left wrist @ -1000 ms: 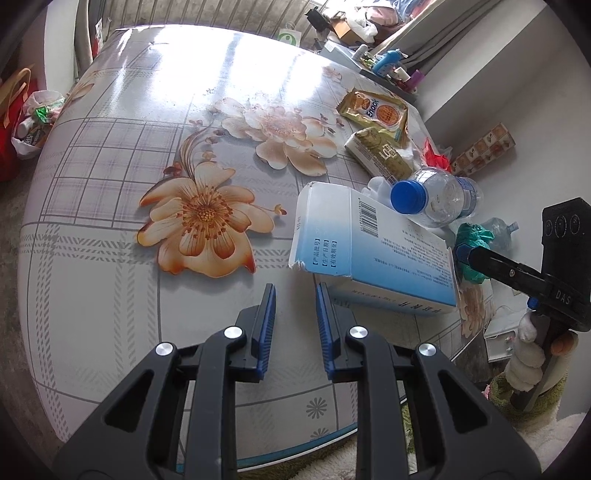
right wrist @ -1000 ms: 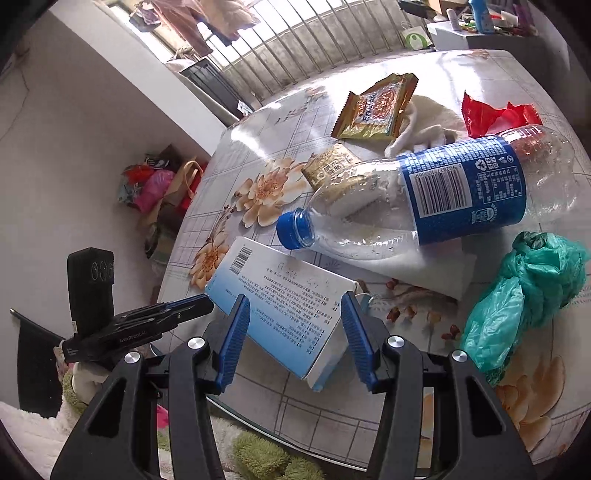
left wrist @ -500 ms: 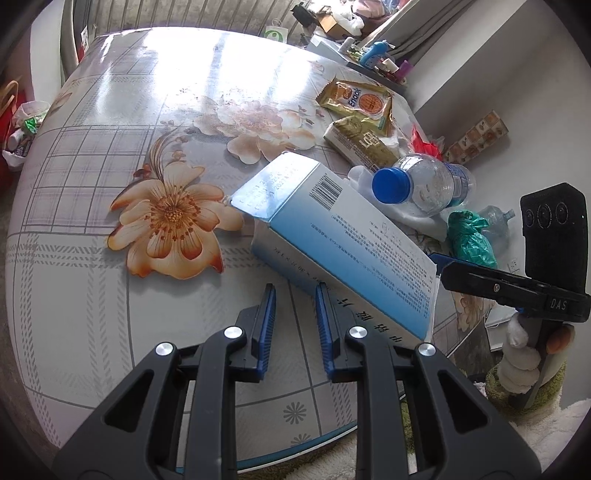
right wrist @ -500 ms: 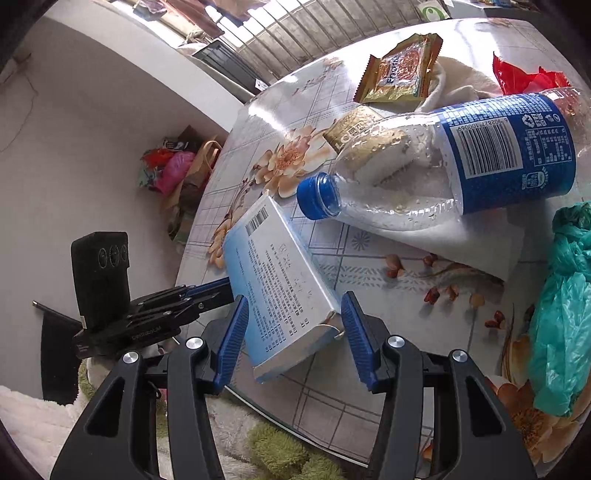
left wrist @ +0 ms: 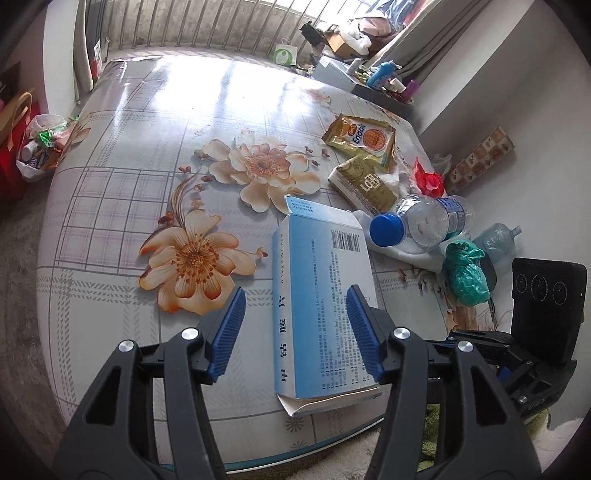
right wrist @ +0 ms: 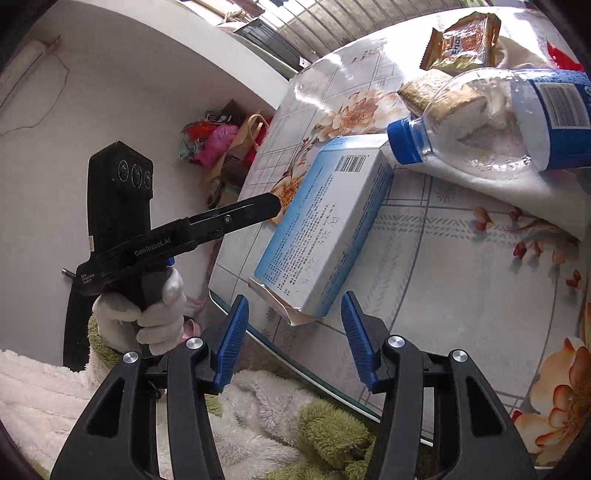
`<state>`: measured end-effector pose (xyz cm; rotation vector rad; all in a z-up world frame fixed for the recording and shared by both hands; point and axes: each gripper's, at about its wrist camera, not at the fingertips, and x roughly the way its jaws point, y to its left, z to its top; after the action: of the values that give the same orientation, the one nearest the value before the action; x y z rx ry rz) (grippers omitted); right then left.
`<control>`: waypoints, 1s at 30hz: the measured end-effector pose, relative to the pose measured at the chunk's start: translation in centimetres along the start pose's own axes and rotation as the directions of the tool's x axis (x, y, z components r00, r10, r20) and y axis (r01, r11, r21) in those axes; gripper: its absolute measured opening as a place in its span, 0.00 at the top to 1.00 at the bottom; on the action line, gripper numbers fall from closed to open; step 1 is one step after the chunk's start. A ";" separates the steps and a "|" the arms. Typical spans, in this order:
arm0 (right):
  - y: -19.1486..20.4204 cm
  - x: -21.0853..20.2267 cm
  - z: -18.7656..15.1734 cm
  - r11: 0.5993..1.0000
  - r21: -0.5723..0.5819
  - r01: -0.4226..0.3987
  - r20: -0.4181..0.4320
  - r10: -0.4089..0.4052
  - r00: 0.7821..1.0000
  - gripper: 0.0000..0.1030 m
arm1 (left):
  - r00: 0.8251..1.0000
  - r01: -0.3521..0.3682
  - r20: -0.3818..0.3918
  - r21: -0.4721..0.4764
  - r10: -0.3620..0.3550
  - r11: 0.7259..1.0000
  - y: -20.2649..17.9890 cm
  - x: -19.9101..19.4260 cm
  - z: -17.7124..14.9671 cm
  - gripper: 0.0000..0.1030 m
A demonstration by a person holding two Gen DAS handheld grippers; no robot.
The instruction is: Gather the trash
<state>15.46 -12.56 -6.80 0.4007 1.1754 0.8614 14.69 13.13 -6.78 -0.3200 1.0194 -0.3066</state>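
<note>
Cardboard box [left wrist: 325, 295], flat and rectangular, between just-widened left tongs [left wrist: 295, 325]; ribbed right tongs [right wrist: 291, 328] apart, empty.

Left tool [left wrist: 295, 328] just opened, blue box [left wrist: 321, 295] between pads

A lived-in home room, round table [left wrist: 122, 206] under a flowered plastic cover at centre, barred window [left wrist: 207, 26] along the top edge, curtain [left wrist: 424, 40] at upper right, cluttered side shelf with toiletry bottles [left wrist: 384, 74], bags of belongings [left wrist: 33, 147] on the floor at left
</note>
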 end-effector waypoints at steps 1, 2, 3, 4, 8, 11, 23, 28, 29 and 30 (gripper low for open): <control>-0.5 -1.7 -0.1 0.999 0.008 0.037 0.043 -0.038 0.998 0.50 | 1.000 -0.005 0.000 0.024 0.005 1.000 -0.8 0.1 0.1 0.33; -0.9 -3.1 0.0 0.997 0.021 0.076 0.087 -0.077 0.993 0.48 | 1.000 -0.013 0.000 0.047 0.013 0.999 -1.7 0.3 0.2 0.29; -1.3 -4.7 -0.3 0.993 0.041 0.115 0.134 -0.119 0.984 0.42 | 1.000 -0.018 -0.001 0.069 0.019 0.997 -2.5 0.6 0.3 0.26; -1.8 -6.4 -0.6 0.985 0.067 0.159 0.181 -0.169 0.969 0.41 | 1.000 -0.028 -0.005 0.092 0.028 0.995 -3.2 0.9 0.4 0.24; -4.2 -11.6 -2.2 0.927 0.202 0.317 0.301 -0.367 0.880 0.32 | 0.992 -0.124 -0.007 0.162 0.127 0.979 -5.4 2.6 0.5 0.20; -6.5 -14.1 -3.0 0.881 0.313 0.355 0.336 -0.453 0.826 0.31 | 0.988 -0.150 -0.006 0.186 0.154 0.971 -6.1 3.5 0.4 0.20; -9.3 -15.3 -2.0 0.774 0.381 0.506 0.309 -0.622 0.719 0.30 | 0.963 -0.264 0.009 0.240 0.270 0.934 -6.2 5.3 0.5 0.18; -10.6 -14.9 -1.0 0.774 0.360 0.521 0.283 -0.622 0.730 0.30 | 0.964 -0.251 -0.026 0.229 0.263 0.941 -5.6 5.7 0.7 0.18; -11.0 -14.6 -0.8 0.774 0.358 0.523 0.273 -0.622 0.734 0.30 | 0.965 -0.245 -0.038 0.219 0.259 0.945 -5.4 5.9 0.8 0.18; -11.3 -14.3 -0.6 0.773 0.359 0.523 0.264 -0.621 0.738 0.30 | 0.966 -0.237 -0.052 0.202 0.252 0.950 -5.1 6.1 1.0 0.18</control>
<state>17.36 -30.68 -5.65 0.3585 0.9700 0.0649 18.04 6.16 -9.05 -0.0029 1.0835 -0.1924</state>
